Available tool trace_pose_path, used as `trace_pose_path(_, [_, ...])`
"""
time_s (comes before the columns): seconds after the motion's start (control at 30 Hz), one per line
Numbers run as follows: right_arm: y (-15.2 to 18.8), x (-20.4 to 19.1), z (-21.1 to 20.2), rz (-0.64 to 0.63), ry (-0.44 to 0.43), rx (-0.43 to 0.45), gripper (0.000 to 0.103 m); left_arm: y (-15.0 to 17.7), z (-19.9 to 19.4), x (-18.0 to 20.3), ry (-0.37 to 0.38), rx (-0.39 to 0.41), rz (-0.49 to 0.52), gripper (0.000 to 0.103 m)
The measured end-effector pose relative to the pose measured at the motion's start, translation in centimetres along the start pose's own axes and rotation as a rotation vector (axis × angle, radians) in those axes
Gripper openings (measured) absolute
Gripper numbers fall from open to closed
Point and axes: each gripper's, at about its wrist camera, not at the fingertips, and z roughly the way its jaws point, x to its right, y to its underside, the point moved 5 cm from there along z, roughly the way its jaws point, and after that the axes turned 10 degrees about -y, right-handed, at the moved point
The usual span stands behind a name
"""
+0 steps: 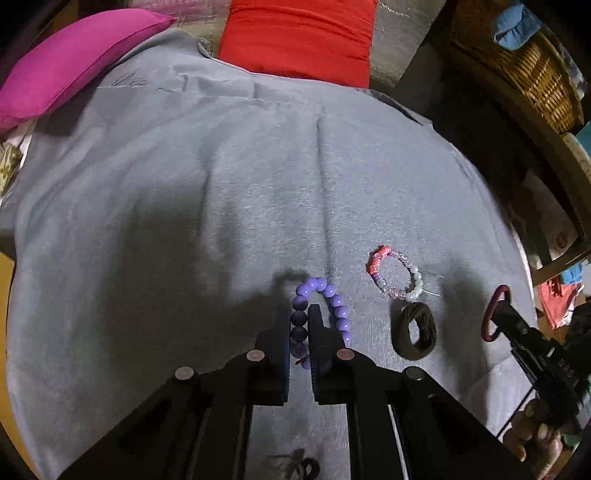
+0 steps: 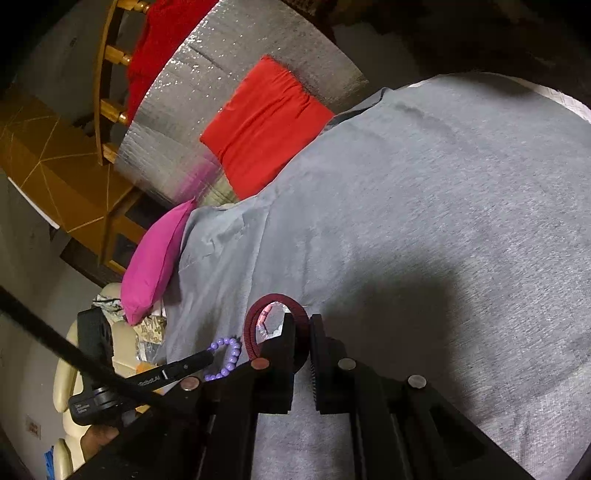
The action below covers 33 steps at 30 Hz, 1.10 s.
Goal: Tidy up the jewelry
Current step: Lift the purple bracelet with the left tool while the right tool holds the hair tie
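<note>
A purple bead bracelet (image 1: 334,299) hangs from my left gripper (image 1: 300,314), which is shut on one side of its loop just above the grey cloth (image 1: 221,184). To its right on the cloth lie a pink-and-white bead bracelet (image 1: 395,275) and a dark brown hair tie (image 1: 413,330). My right gripper (image 2: 303,321) is shut on a dark red ring (image 2: 253,325), held over the cloth. In the left wrist view the right gripper (image 1: 506,310) and its dark red ring (image 1: 487,317) sit at the far right. The right wrist view shows the left gripper (image 2: 207,360) with the purple bracelet (image 2: 231,354).
A pink cushion (image 1: 74,59) and a red cushion (image 1: 295,33) lie at the cloth's far edge. A wicker basket (image 1: 535,74) stands at the upper right. Another dark hair tie (image 1: 295,467) lies near the cloth's close edge. A hand (image 1: 535,432) grips the right tool.
</note>
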Motion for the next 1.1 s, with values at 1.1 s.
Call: trace_pose_path(1.1, [11.7, -8.3, -0.3, -0.201, 0.009, -0.191, 0.008, 10.9, -11.2, -9.5, -0.125, 0.191, -0.088, 0.009])
